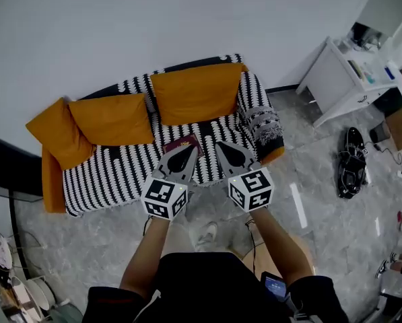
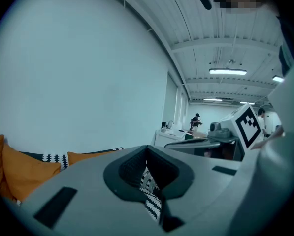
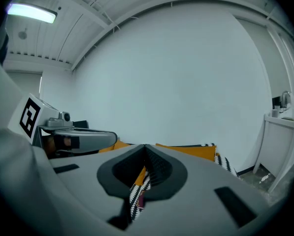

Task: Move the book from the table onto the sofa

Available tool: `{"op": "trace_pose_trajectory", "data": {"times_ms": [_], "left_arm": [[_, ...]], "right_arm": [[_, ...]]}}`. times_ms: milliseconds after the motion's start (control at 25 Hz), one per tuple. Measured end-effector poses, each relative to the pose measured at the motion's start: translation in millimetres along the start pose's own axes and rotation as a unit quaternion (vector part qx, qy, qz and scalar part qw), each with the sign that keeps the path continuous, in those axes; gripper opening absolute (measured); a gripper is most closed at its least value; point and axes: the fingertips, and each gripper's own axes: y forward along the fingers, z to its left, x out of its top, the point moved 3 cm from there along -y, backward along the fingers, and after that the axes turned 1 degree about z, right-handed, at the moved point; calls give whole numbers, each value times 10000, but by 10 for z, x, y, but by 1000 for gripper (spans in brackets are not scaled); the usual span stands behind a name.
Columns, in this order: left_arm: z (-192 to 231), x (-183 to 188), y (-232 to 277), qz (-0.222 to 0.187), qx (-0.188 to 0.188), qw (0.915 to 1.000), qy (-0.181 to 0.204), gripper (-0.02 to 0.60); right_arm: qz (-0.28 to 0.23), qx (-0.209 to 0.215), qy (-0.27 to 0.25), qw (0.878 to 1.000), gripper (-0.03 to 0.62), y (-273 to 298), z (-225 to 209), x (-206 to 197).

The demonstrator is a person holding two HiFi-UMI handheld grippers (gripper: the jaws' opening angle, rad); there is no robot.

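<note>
Head view looks steeply down past my forearms to both claws, held side by side above the front edge of a sofa (image 1: 106, 173) draped in a black-and-white zigzag throw. The flat dark red book (image 1: 180, 142) lies on the sofa's seat at twelve o'clock from my left claw (image 1: 186, 152). The claw's tip overlaps the book's near edge from this angle, and I cannot tell whether they touch. My right claw (image 1: 226, 149) is just beside the left one, at its three o'clock, over the patterned seat.

At twelve o'clock behind the book a large orange fabric cushion (image 1: 197, 93) leans on the backrest. A second orange cushion (image 1: 113, 118) sits at ten o'clock and a third (image 1: 56, 132) is propped at the sofa's far end. A white desk (image 1: 342, 79) stands at two o'clock, and a black bag (image 1: 352, 161) lies on the grey marbled floor (image 1: 308, 200) at three o'clock.

Left gripper view shows my jaws pressed together tip to tip with nothing gripped. Only a strip of the throw shows through the slit beneath them.

Right gripper view shows the same on that side: jaws closed and empty. Orange cushion, zigzag cloth and a sliver of dark red show through the gap below the tips.
</note>
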Motion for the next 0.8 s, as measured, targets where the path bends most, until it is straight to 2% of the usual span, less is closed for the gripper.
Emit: {"op": "trace_pose_trajectory", "data": {"times_ms": [440,800], "left_arm": [[-112,278,-402,-139,140,9996,180,17],[-150,518,-723,-302,-90,9987,407,17]], "right_arm": [[-389,176,-55,9991,6,-234,336,396],[-555,-25,-134,9984,6,-322,680,534]]}}
